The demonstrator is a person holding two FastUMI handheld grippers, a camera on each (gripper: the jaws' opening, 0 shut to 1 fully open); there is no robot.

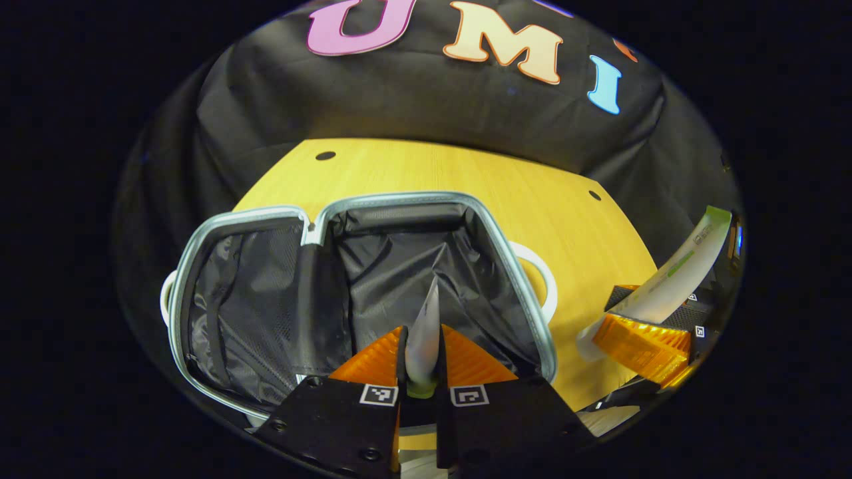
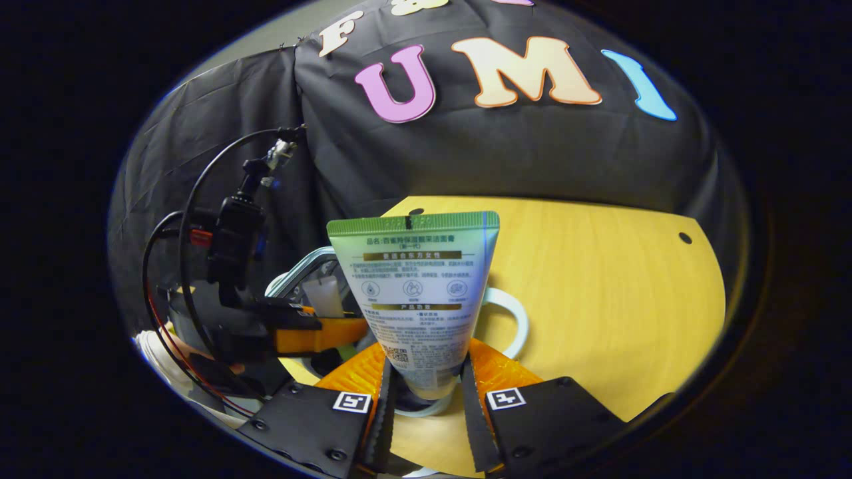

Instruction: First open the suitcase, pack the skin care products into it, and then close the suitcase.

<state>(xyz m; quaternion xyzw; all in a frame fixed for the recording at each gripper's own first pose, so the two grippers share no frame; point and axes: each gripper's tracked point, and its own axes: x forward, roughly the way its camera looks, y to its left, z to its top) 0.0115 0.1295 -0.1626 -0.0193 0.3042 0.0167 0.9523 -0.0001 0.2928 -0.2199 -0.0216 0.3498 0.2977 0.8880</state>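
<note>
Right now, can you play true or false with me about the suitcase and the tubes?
1. The suitcase lies open on the table. True.
2. The left gripper holds nothing. False: its jaws pinch a thin pale tube over the dark lining.
3. The right gripper holds a tube with a green end. True.
4. Both tubes already lie inside the suitcase. False: each sits in a gripper.
5. The suitcase lining is bright red. False: it is dark.

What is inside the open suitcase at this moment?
In the left gripper view the suitcase shows black lining in both halves and no products lying in it. The left gripper holds a tube over it, hiding the nearest part of the floor.
</note>
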